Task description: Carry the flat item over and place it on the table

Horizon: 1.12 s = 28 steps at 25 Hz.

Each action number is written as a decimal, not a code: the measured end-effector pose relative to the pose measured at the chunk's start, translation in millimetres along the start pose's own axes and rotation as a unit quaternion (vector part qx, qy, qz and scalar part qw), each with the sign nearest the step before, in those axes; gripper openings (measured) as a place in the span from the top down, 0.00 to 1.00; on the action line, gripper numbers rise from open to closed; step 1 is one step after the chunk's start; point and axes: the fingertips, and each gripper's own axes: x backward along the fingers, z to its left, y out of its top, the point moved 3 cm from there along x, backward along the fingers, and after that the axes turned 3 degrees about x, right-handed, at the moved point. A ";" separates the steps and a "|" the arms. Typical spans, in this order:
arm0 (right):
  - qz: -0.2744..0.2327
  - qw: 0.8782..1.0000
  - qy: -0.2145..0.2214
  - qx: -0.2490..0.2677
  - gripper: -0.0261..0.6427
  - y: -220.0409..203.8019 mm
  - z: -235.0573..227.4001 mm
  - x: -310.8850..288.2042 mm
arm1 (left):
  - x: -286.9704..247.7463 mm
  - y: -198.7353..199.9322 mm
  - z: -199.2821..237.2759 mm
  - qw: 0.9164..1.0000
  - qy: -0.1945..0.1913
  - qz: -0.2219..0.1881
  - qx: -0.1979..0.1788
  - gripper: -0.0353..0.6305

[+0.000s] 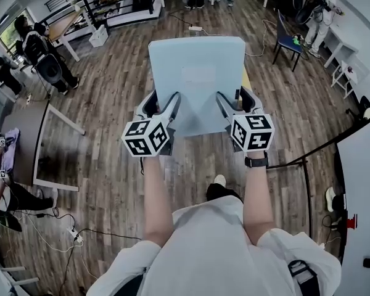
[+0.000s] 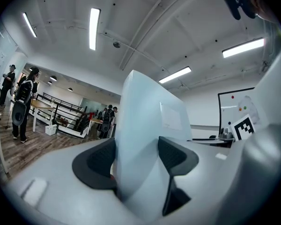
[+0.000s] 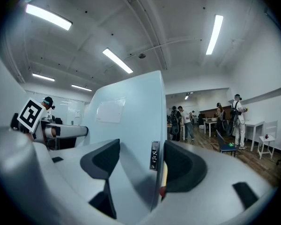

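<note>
Pale blue panel (image 1: 172, 66): flat, rectangular, with rounded far corners and a smooth matte face.
- Marks: a white rectangular label (image 1: 199, 79) sits near the middle of the face. A small dark tag (image 3: 154, 154) is on the right edge, and a sliver of yellow shows behind that edge.
- Pose: it is clear of the wooden floor, broad face toward the head camera. It rises above the jaws in both gripper views.
- Support: the near left corner is clamped in the left gripper (image 1: 163, 102) and the near right corner in the right gripper (image 1: 235, 100).
</note>
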 end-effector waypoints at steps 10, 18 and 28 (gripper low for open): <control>-0.014 1.000 0.020 -0.004 0.52 3.1 -67.0 -87.3 | -99.6 9.0 29.1 1.000 0.011 -0.005 -0.002 0.52; -0.027 0.999 0.038 -0.012 0.52 20.7 -158.6 -177.9 | -221.3 32.0 42.4 1.000 0.028 -0.010 -0.010 0.52; -0.002 0.997 0.056 -0.057 0.52 -15.7 -235.4 -240.2 | -317.3 0.4 55.1 0.999 0.040 0.030 0.009 0.52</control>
